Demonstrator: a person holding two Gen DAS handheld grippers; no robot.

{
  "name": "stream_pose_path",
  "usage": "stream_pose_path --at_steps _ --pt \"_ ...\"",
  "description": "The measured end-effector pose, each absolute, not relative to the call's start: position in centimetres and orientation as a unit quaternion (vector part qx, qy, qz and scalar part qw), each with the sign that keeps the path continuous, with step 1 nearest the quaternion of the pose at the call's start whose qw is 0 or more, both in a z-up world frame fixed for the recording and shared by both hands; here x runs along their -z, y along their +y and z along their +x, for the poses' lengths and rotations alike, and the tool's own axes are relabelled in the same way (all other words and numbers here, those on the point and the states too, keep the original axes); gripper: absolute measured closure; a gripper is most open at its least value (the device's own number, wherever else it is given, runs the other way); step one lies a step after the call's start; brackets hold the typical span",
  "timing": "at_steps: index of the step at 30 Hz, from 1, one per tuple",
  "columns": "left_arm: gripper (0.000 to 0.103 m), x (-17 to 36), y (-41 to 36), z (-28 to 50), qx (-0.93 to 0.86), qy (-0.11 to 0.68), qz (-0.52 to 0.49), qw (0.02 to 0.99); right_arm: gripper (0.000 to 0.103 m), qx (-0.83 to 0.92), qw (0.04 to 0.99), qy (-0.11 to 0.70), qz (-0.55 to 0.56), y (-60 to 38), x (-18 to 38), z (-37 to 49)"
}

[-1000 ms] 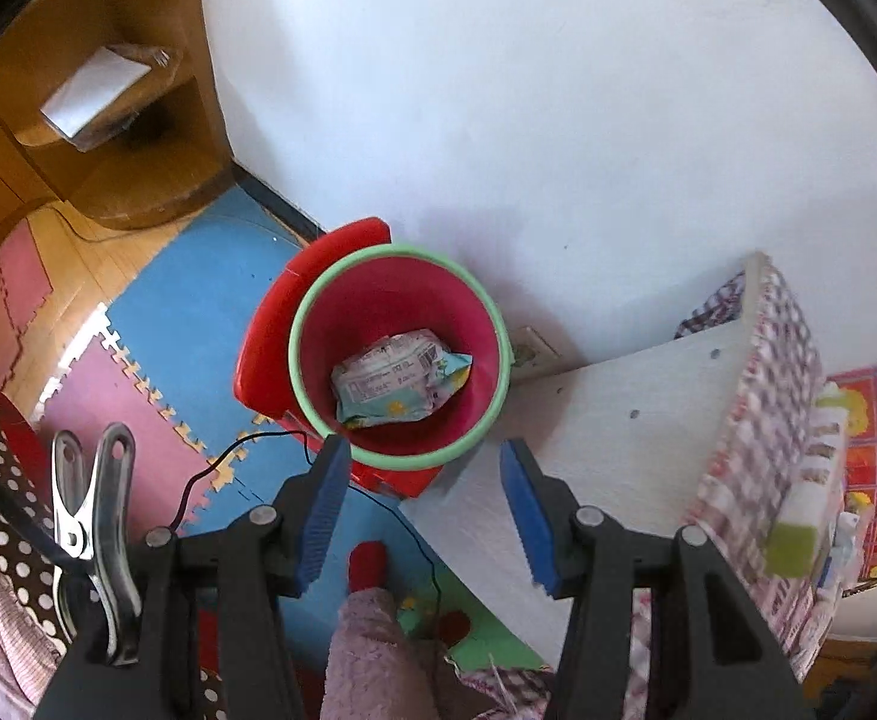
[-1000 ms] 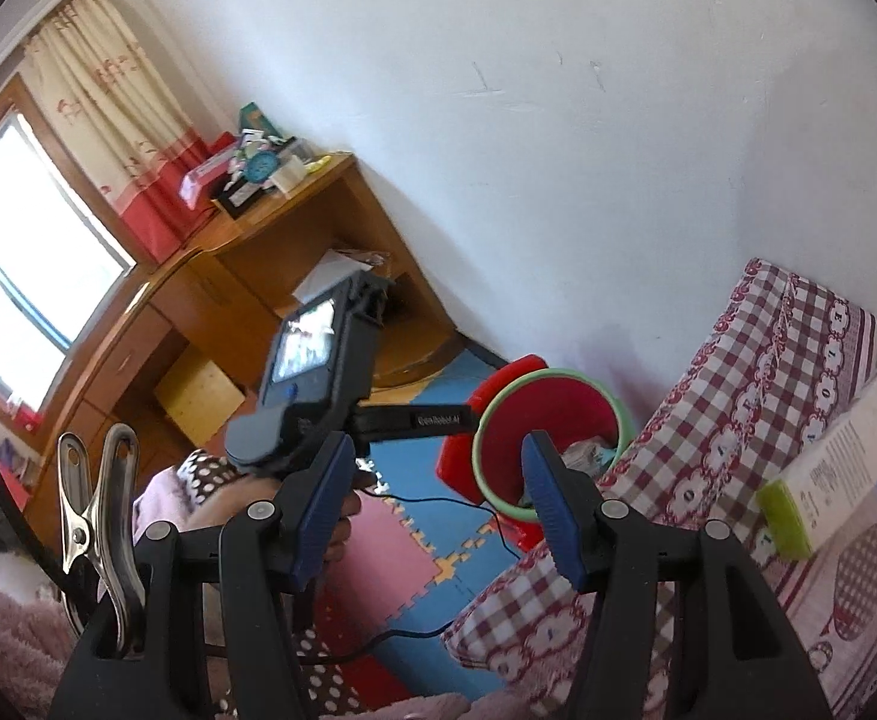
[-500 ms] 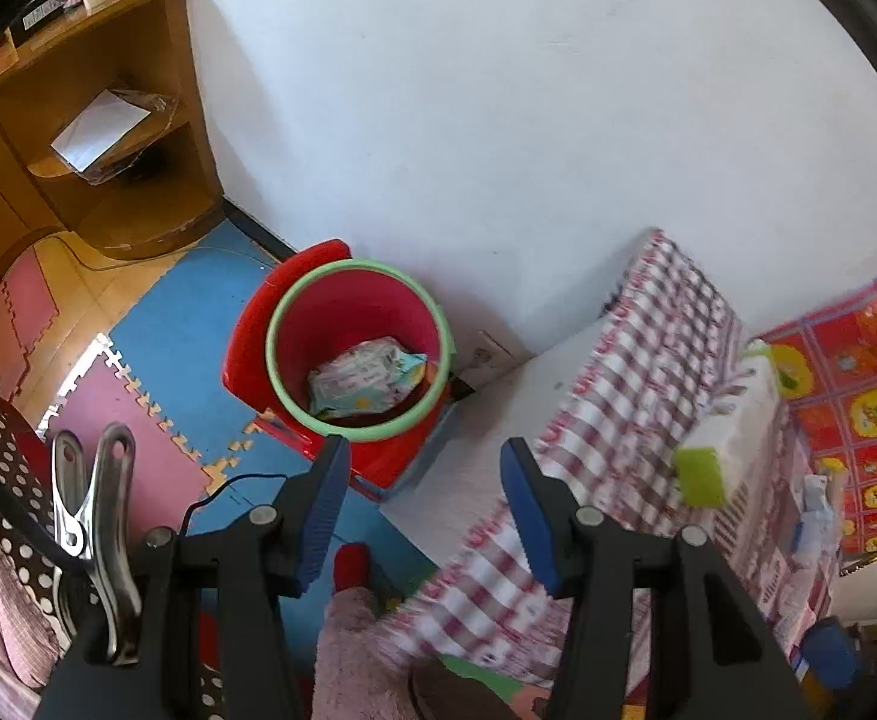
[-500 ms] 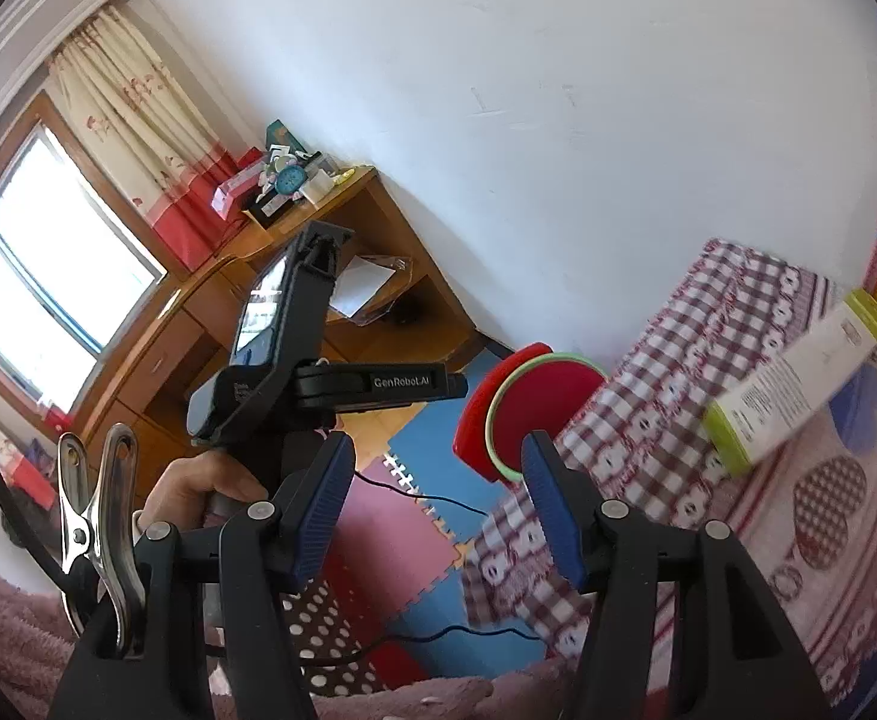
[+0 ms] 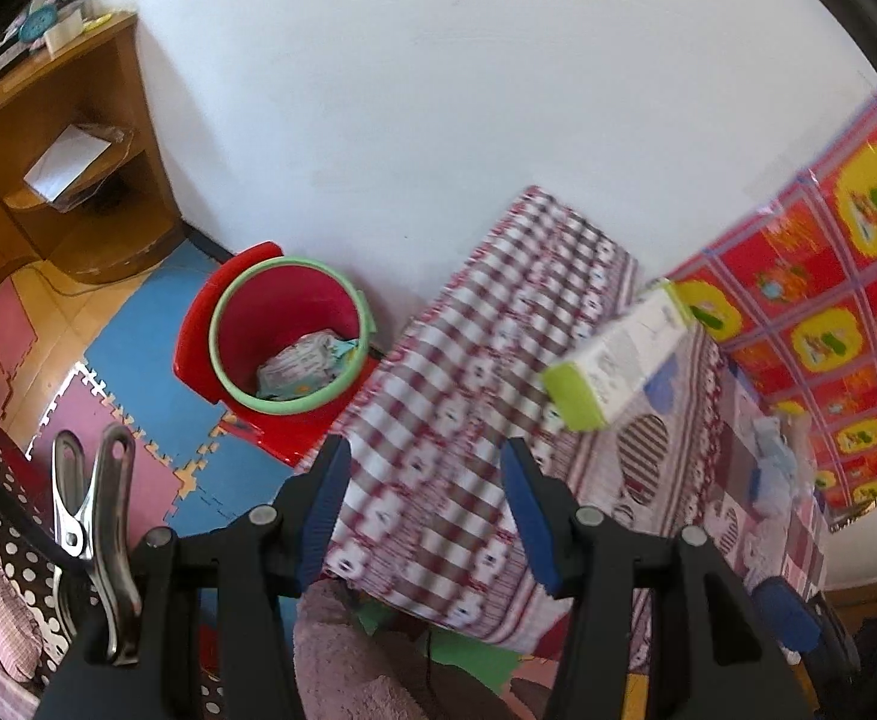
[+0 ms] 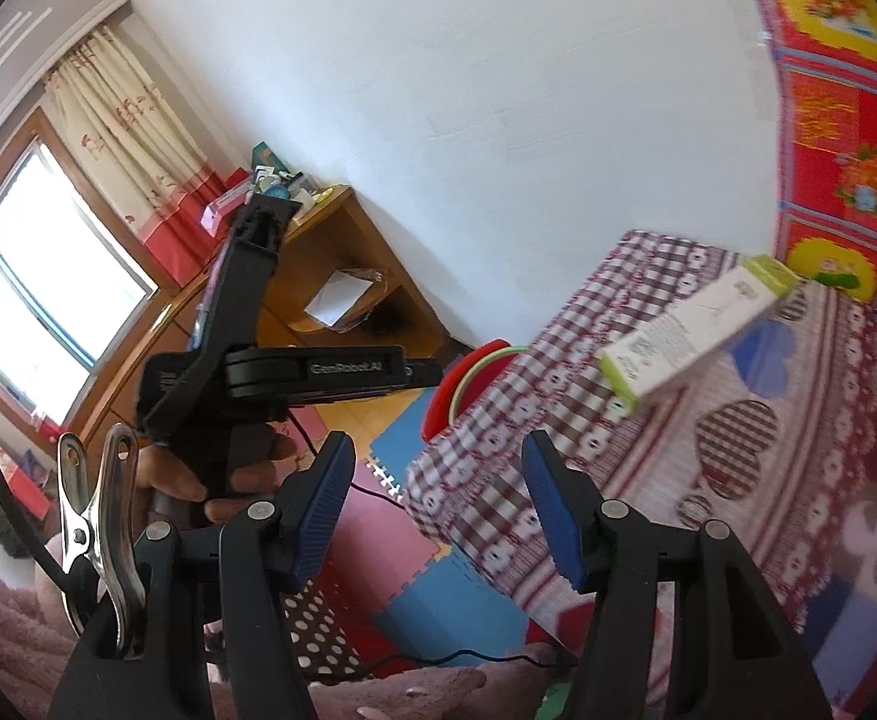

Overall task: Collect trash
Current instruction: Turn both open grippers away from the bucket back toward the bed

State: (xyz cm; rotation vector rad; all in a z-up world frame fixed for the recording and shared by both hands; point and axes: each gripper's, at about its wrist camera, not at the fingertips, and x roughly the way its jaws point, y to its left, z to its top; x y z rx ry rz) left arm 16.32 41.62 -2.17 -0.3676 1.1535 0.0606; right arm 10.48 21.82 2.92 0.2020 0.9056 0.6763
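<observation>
**A:** What's changed vs a second ago? The left gripper [image 5: 425,513] view used to sit right over the red bin [image 5: 285,342]; now the bin's off to the left and the checked table [image 5: 486,420] fills the middle.

**B:** Yep, and the white carton with green ends [image 5: 618,360] is now fully in view, lying on that cloth. The right gripper [image 6: 438,507] sees it too, up and to the right.

**A:** Bin contents?

**B:** One crumpled wrapper [image 5: 306,363] at the bottom, that's all I can count. One bin, one carton.

**A:** Jaws?

**B:** Both about half open, nothing between the blue pads. A hand [image 6: 222,474] holds the left gripper's handle.
</observation>
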Motion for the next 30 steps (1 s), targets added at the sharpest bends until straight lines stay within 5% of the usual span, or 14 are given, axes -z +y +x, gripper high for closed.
stream_pose_path --at_steps 30 --pt "0.048 0.1 30.9 13.3 0.059 0.544 -0.128 0.827 0.043 -0.228 0.874 0.416 0.109 12.3 -3.3 6.7"
